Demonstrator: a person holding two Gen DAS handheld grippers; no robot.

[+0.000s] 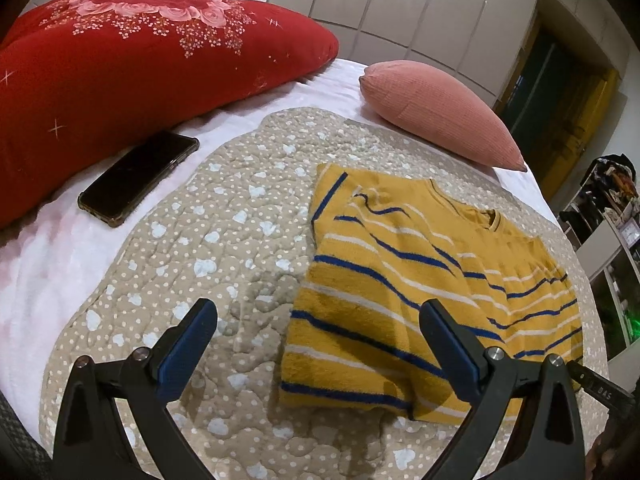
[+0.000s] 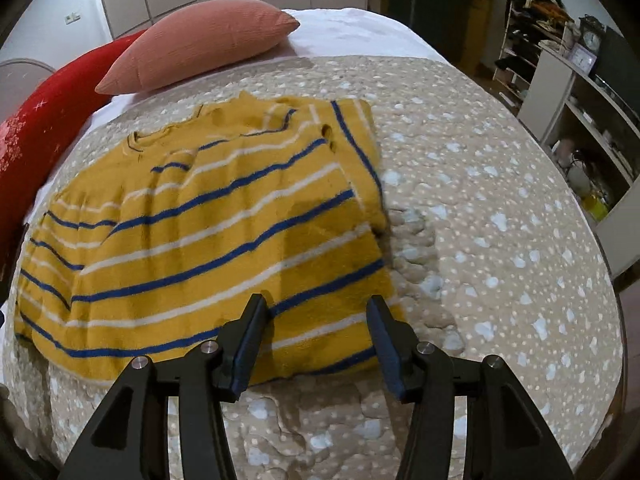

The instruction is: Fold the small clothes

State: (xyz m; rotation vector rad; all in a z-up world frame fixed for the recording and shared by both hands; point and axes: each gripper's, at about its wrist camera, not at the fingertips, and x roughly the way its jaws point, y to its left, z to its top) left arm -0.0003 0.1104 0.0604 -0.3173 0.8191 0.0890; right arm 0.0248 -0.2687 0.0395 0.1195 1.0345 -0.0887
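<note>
Only the left view shows a black phone point(image 1: 138, 178) on the white sheet, near the big red pillow point(image 1: 140, 64). Right view shows shelves point(image 2: 576, 92) far right. Yellow striped shirt point(image 2: 208, 236) lies partly folded on the dotted quilt point(image 2: 500, 220), pink pillow point(image 2: 200, 44) behind. Left gripper point(image 1: 318, 338) & right gripper point(image 2: 316, 334): jaws wide open, holding nothing

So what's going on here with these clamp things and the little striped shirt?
A person is holding a two-finger gripper in each hand to fold small clothes on a bed. The yellow striped shirt lies on a dotted beige quilt with both sides already turned in. The left gripper and the right gripper are both open, at the shirt's near hem, holding nothing. A phone lies beside a red pillow, and a pink pillow lies past the shirt.
</note>
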